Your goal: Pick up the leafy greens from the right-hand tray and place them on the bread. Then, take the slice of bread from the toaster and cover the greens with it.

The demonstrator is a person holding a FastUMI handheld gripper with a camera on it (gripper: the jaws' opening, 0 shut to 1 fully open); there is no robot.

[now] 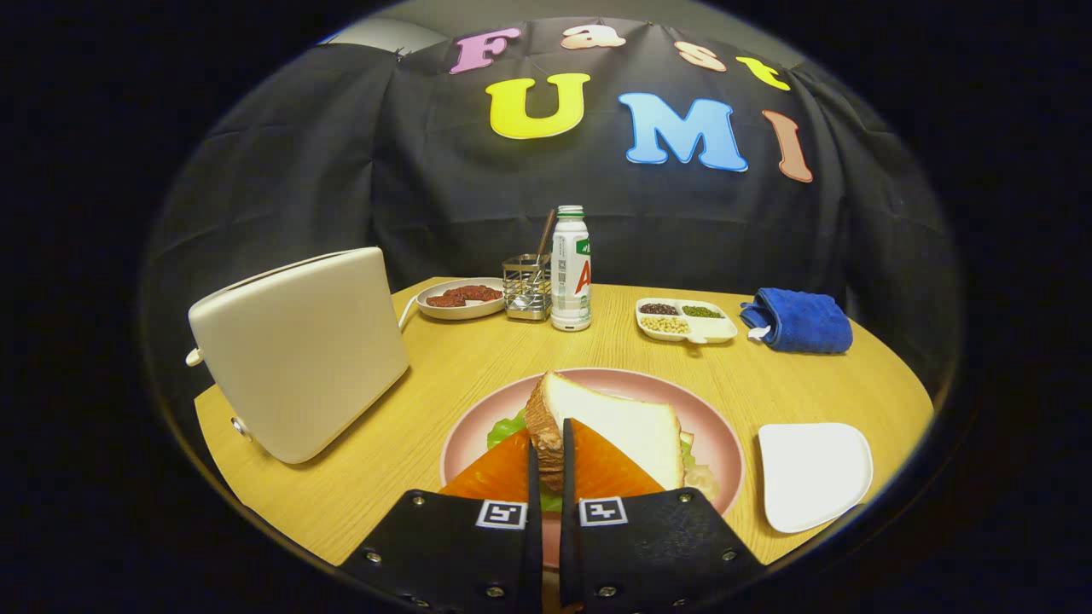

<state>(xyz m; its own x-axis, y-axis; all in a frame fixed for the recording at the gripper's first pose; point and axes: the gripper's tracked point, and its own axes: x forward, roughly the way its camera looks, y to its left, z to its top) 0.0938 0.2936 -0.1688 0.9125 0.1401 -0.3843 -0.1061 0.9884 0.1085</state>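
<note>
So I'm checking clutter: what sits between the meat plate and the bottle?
In the gripper view, a metal holder with a utensil stands between the meat plate and bottle.

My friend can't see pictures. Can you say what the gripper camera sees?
The gripper is shut on a slice of bread, holding it tilted over the leafy greens on a pink plate. A cream toaster stands beside the plate on the wooden table, and a white tray sits on the other side.

The gripper (550, 460) is seen with orange wedge-shaped fingers (503, 473), black screw-studded mounts behind them toward 6 o'clock, and a square black-and-white marker on each mount.
</note>
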